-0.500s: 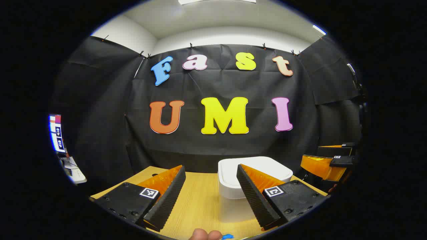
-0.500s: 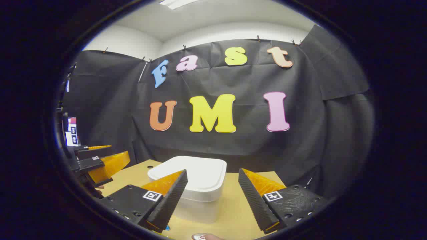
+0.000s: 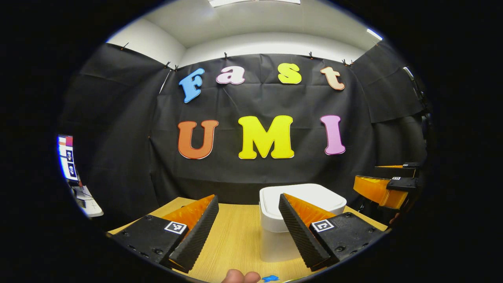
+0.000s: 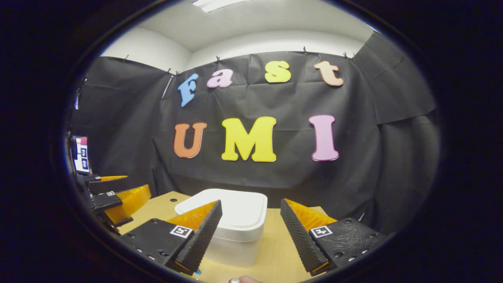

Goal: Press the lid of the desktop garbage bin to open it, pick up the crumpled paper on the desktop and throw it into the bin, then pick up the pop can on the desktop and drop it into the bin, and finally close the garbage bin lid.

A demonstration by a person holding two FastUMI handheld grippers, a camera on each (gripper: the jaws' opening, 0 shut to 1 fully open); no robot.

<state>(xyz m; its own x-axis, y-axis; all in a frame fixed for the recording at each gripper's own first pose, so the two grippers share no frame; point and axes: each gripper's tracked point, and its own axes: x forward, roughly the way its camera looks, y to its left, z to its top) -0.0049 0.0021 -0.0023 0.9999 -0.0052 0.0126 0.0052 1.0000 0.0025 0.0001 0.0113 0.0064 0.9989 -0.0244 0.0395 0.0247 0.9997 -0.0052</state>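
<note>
**Lid not yet pressed**

The bin (image 4: 235, 232) stands on the desk (image 3: 232, 239), its lid (image 4: 232, 210) seen shut. It should be pressed squarely from above until released, without the bin being tipped. Both the left gripper (image 3: 246, 232) and right gripper (image 4: 249, 236) are held wide apart, empty, nothing being touched by either

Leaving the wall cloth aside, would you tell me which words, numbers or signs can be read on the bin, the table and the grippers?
Garbage bin: plain white lid and body, no text.
Square markers on the left gripper and the right gripper: black-and-white patterns, no words or numbers.
Table: bare wood grain, no text.
Screen at the far edge: too small to read.
</note>
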